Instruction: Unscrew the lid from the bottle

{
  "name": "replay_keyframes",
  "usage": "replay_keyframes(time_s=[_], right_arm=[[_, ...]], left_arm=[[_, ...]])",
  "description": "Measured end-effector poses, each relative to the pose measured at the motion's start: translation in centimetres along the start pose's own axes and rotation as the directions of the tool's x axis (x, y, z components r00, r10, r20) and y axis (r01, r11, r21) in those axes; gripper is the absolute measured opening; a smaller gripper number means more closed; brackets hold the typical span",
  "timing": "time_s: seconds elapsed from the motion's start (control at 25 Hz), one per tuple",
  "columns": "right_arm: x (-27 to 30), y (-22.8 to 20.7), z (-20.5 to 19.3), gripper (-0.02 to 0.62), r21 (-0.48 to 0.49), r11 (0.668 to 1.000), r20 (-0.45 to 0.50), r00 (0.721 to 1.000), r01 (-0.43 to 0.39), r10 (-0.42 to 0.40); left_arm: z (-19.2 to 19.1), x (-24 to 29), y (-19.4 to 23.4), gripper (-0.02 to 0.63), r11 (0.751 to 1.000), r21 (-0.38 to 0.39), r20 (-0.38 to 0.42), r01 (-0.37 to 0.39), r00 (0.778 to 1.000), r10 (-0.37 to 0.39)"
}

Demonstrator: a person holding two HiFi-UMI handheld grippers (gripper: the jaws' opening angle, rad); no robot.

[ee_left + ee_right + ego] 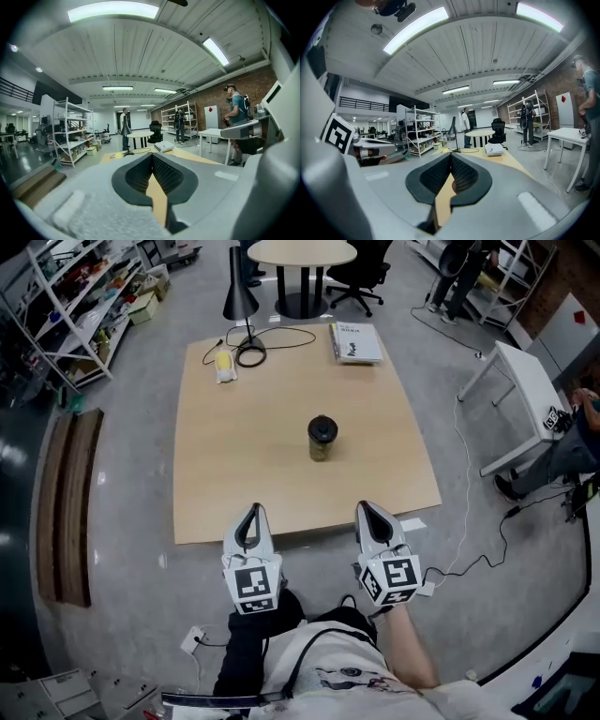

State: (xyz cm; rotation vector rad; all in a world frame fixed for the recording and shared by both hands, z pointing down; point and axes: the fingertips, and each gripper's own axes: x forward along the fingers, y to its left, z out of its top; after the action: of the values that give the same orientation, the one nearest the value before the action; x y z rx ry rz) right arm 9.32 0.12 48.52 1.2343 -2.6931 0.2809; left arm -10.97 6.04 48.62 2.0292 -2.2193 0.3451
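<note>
Bottle: small olive bottle (321,444), likely light, rigid.
Hold: I'd clamp body, twist black round lid (322,427).
Tongs: my left gripper (251,509) and right gripper (367,508) closed, empty.

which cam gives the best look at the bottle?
Head view: the bottle stands in full on the table, lid on. The left gripper view doesn't show it; its shut jaws cover that spot. The right gripper view gives at most a dark sliver behind its shut jaws.

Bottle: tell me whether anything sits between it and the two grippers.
Nothing visible does. The bottle stands alone mid-table, lid on, with only bare tabletop between it and the left gripper and right gripper, both shut and empty at the near edge. The lamp and book lie beyond it.
</note>
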Motion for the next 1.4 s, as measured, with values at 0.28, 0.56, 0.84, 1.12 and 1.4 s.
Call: replay_keyframes(time_s=[0.28, 0.56, 0.84, 1.12, 1.4], right_arm=[[5.1, 2.5, 2.1, 0.006, 0.025, 0.996, 0.01, 0.997, 0.08, -0.081], [7.0, 1.7, 1.1, 0.043, 0.049, 0.992, -0.019, 0.993, 0.117, -0.116], [9.5, -2.0, 1.9, 0.083, 0.056, 0.995, -0.009, 0.997, 0.077, -0.077], [9.4, -5.7, 3.3, 0.083, 0.015, 0.997, -0.017, 0.997, 0.075, -0.074], [7.1, -9.0, 3.0, 0.081, -0.017, 0.987, -0.091, 0.983, 0.157, -0.158]], left_arm=[[-0.6, 4.2, 4.0, 0.138, 0.982, 0.029, -0.028, 0.188, 0.982, -0.187], [-0.4, 8.9, 1.4, 0.284, 0.93, 0.065, 0.005, 0.361, 0.932, -0.362], [-3.9, 16.6, -3.5, 0.551, 0.86, 0.12, -0.11, 0.496, 0.867, -0.485], [-12.8, 22.5, -8.8, 0.603, 0.804, 0.141, -0.287, 0.578, 0.801, -0.526], [-18.1, 29.0, -11.0, 0.6, 0.83, 0.115, -0.313, 0.546, 0.813, -0.491]])
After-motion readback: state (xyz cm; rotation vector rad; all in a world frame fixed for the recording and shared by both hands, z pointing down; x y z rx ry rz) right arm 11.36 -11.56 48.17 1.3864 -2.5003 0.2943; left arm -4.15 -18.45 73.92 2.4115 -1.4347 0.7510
